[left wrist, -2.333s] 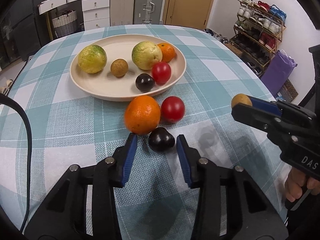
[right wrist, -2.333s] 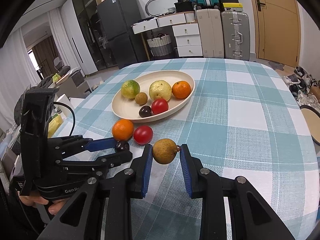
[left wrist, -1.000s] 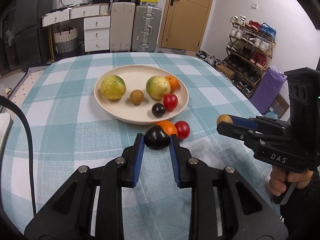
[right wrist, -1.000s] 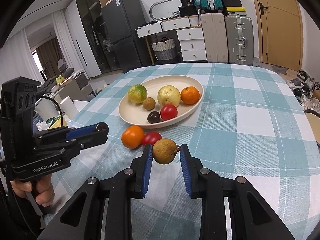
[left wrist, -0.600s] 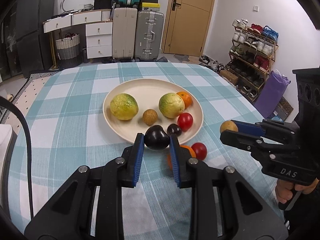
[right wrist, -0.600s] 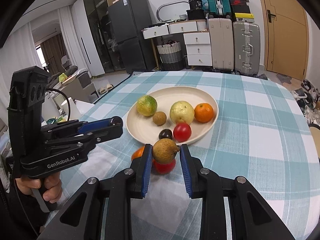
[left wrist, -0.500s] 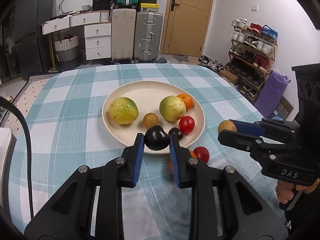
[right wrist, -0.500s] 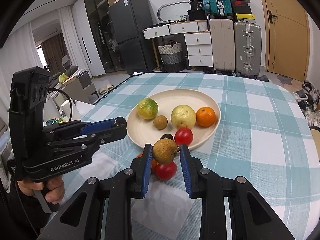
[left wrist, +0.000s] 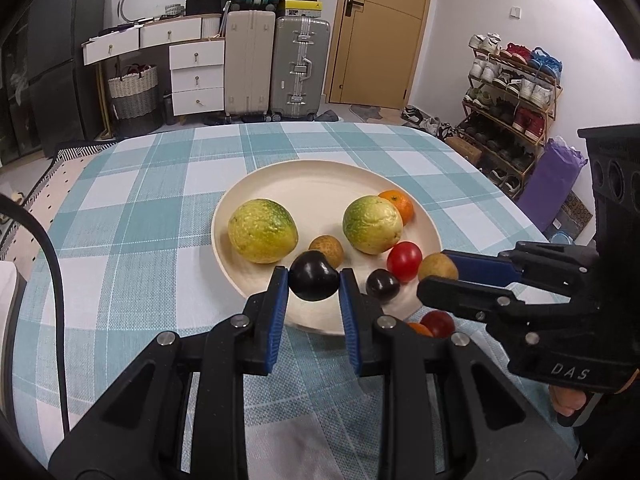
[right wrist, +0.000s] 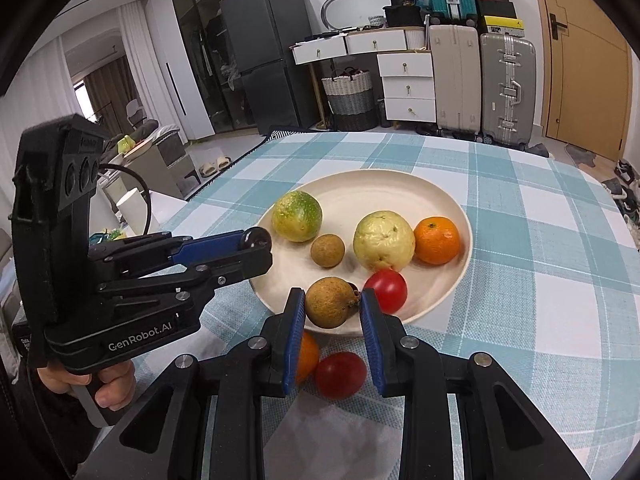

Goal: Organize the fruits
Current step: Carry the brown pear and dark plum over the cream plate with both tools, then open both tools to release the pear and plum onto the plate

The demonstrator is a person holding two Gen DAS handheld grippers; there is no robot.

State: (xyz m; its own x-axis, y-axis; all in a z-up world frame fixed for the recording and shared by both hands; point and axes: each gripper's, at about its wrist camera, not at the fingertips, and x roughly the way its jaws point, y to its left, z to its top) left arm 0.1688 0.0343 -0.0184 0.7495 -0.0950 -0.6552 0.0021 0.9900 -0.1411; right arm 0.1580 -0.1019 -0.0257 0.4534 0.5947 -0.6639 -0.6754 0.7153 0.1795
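Note:
My left gripper is shut on a dark purple plum, held above the near rim of the cream plate. My right gripper is shut on a brown longan, also over the plate's near edge. On the plate lie two yellow-green guavas, an orange, a small brown longan, a red tomato and a dark plum. An orange and a red tomato lie on the cloth in front of the plate.
The round table carries a teal and white checked cloth. A black cable hangs at its left. Suitcases, white drawers and a shoe rack stand beyond the table. A hand grips the left tool's handle.
Both grippers have carried their fruit forward from above the loose orange and tomato to the plate's near rim. The plate now looks closer and larger in both views.

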